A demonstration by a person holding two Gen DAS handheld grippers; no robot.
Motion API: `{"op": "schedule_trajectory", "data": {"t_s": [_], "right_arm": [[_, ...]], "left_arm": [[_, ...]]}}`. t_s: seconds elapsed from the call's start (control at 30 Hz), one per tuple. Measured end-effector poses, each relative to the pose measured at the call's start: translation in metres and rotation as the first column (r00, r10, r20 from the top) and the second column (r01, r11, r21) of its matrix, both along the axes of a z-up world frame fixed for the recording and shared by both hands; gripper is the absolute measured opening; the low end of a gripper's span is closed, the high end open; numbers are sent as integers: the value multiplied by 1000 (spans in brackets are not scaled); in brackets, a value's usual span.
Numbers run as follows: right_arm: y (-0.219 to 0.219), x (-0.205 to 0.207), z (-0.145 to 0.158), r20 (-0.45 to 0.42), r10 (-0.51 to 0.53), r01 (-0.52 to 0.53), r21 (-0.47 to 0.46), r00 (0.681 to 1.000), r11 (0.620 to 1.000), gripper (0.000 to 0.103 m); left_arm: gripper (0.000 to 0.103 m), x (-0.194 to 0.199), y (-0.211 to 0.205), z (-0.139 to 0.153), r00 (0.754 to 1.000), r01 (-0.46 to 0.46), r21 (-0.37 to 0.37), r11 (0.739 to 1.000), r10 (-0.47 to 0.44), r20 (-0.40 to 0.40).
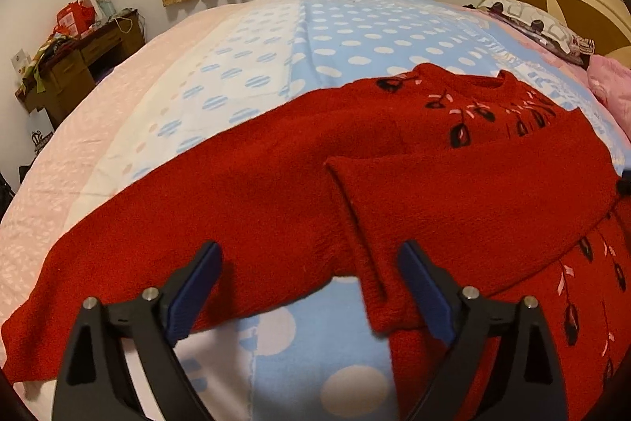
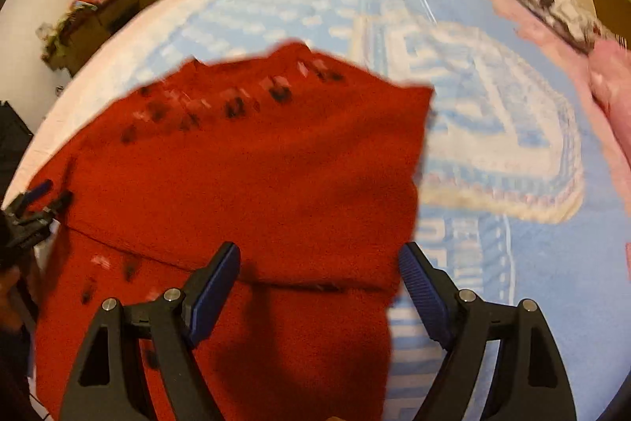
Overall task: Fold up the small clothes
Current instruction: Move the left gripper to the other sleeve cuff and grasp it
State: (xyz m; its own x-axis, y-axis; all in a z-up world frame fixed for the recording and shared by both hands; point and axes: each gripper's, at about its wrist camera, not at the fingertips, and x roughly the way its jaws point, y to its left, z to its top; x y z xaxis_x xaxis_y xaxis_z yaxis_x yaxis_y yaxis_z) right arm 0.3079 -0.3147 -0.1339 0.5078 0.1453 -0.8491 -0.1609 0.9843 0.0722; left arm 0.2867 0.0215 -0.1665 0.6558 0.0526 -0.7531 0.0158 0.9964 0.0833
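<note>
Sweater point(image 1: 276, 184) lies spread beneath both wide-open, empty tongs, left point(image 1: 309, 287) and right point(image 2: 319, 289).

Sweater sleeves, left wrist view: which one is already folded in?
The right-hand sleeve in that view: it lies folded across the red sweater body, cuff pointing left. The other sleeve is spread out sideways on the blanket.

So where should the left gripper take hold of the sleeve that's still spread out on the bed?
Probably at the cuff end of the red sweater's unfolded sleeve, coming from the near side. That sleeve lies flat, stretched out to the left on the blanket, so its end is a free edge. The open left gripper hangs above the sleeve, and the other sleeve is already folded across the body.
</note>
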Motion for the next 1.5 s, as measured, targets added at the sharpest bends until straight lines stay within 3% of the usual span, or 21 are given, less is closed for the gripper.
{"op": "schedule_trajectory", "data": {"t_s": [0.1, 0.2, 0.27, 0.37, 0.43, 0.53, 0.67, 0.77, 0.83, 0.93, 1.07, 1.27, 1.5], "right_arm": [[16, 11, -3, 14, 37, -37, -22, 999, 999, 83], [11, 26, -37, -100, -12, 8, -32, 995, 999, 83], [6, 18, -34, -52, -35, 35, 0, 998, 999, 84], [15, 9, -24, -48, -51, 48, -73, 998, 996, 84], [27, 5, -15, -25, -18, 16, -65, 1000, 998, 84], [41, 11, -29, -67, 3, -9, -89, 998, 996, 84], [49, 5, -28, -54, -75, 67, -131, 996, 989, 87], [70, 1, -17, -42, -10, 7, -67, 999, 998, 87], [85, 1, -18, -15, 21, -22, -99, 1000, 995, 87], [91, 8, -37, -48, 5, -10, -88, 999, 996, 88], [99, -3, -34, 7, 14, -13, -118, 1000, 993, 88], [98, -4, -39, 20, 6, -4, -109, 1000, 994, 90], [99, -7, -37, 36, 3, 2, -128, 999, 992, 90]], "left_arm": [[98, -2, -3, 0, 1000, -1, 22, 1000, 1, 6], [99, -4, 0, 3, 1000, -10, 10, 1000, 10, 13], [99, -7, 5, 6, 1000, -21, -20, 1000, 21, 16], [100, -14, 14, 10, 999, -41, -68, 997, 43, 26], [101, -17, 18, 11, 997, -56, -86, 995, 59, 41], [101, -16, 22, 12, 996, -71, -102, 992, 75, 45], [101, -24, 28, 19, 994, -87, -116, 989, 94, 57], [101, -35, 37, 27, 992, -92, -128, 987, 102, 75], [101, -44, 43, 31, 990, -96, -119, 988, 106, 88], [101, -54, 55, 35, 989, -112, -86, 990, 120, 90], [101, -76, 83, 42, 984, -150, -44, 988, 153, 96], [101, -106, 151, 49, 951, -291, 42, 956, 285, 118], [101, -123, 232, 46, 866, -496, 42, 867, 490, 104]]}}
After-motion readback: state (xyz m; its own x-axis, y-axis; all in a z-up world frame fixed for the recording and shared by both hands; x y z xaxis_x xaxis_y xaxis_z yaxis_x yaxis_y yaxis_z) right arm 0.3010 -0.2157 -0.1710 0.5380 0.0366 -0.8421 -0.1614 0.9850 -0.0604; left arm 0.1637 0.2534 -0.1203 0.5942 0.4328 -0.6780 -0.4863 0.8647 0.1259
